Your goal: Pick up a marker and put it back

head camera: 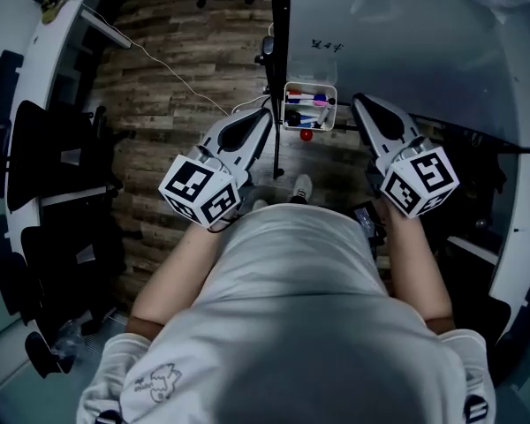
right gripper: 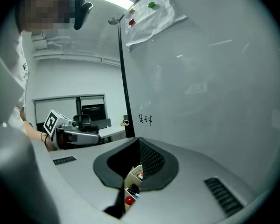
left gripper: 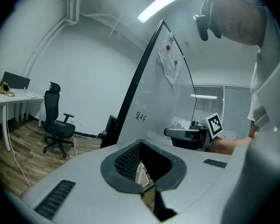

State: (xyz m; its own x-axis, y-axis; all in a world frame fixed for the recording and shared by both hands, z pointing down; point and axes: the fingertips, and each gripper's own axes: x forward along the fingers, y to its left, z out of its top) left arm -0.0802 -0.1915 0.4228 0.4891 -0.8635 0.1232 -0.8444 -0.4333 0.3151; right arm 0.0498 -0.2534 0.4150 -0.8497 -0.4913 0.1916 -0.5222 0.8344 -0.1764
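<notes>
A white tray (head camera: 310,107) hangs on the whiteboard's (head camera: 406,34) lower edge and holds several markers (head camera: 306,101) in mixed colours. A red round knob (head camera: 306,135) sits under it. My left gripper (head camera: 263,116) hovers just left of the tray and my right gripper (head camera: 359,104) just right of it. Both are shut and hold nothing. In the left gripper view, a sliver of the tray (left gripper: 141,173) shows through the left gripper (left gripper: 142,149). The right gripper (right gripper: 139,144) frames the tray (right gripper: 132,178) and the red knob (right gripper: 129,200).
The whiteboard's black frame post (head camera: 279,69) stands between my left gripper and the tray. Black office chairs (head camera: 53,175) and a white desk (head camera: 35,69) line the left side, and a cable (head camera: 172,73) runs over the wood floor. Another chair (left gripper: 56,122) stands far left.
</notes>
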